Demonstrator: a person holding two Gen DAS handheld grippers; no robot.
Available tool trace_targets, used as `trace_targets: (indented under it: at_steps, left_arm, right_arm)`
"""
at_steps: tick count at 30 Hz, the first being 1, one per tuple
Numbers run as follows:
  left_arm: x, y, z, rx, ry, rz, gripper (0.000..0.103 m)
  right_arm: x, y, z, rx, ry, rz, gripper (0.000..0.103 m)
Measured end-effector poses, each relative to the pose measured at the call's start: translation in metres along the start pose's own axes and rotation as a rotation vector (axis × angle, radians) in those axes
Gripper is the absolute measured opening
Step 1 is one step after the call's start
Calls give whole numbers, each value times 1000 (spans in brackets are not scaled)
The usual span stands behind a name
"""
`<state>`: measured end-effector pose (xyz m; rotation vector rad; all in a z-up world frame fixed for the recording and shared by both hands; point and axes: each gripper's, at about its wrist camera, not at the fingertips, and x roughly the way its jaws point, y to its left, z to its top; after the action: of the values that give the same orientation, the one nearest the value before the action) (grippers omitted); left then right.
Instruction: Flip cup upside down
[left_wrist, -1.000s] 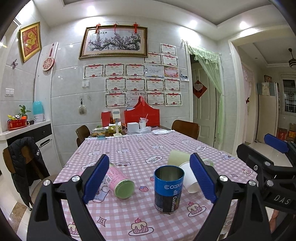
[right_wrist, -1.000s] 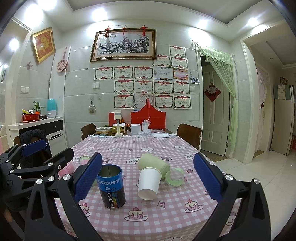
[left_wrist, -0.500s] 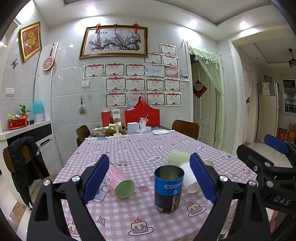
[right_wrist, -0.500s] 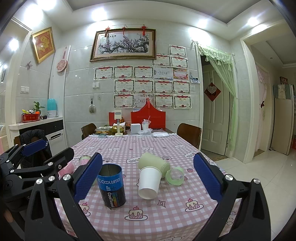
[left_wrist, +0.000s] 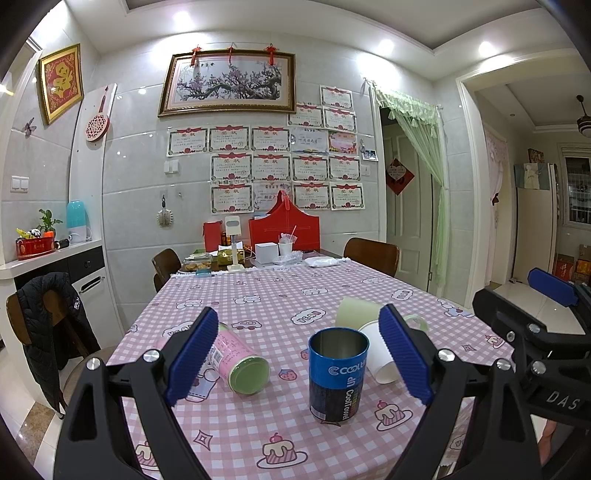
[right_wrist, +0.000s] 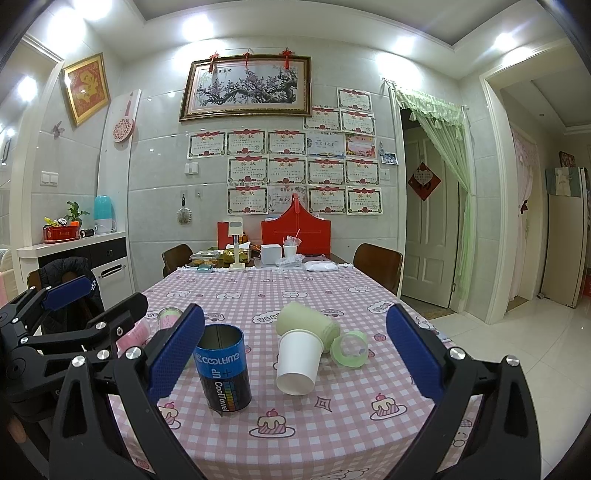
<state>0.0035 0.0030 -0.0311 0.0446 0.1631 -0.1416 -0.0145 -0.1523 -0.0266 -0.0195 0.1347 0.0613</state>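
Left wrist view: left gripper (left_wrist: 297, 363) jaws spread wide, holding nothing. Blue can (left_wrist: 338, 374) between jaws, nearer right pad, upright, open mouth up; label "COOL…" and "CoolTowel", print inverted. Pink canister (left_wrist: 236, 360) on side by left pad.

Right wrist view: right gripper (right_wrist: 295, 356) jaws released, empty. Can (right_wrist: 222, 369) beside left pad, reads "COOLTIME", long axis vertical. White paper cup (right_wrist: 297, 360) on side between jaws.

The white paper cup (right_wrist: 298, 360) lies on its side near the table's (right_wrist: 332, 424) front edge, open mouth toward that edge. Its base touches a pale green cup (right_wrist: 303, 320), also on its side, behind it.
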Motion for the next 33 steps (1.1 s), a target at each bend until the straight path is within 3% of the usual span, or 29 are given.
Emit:
trace_targets:
  at_steps: [33]
  left_arm:
    - [0, 2, -2, 2, 5, 5, 87]
  right_arm:
    - [-1, 0, -1, 2, 10, 1, 95]
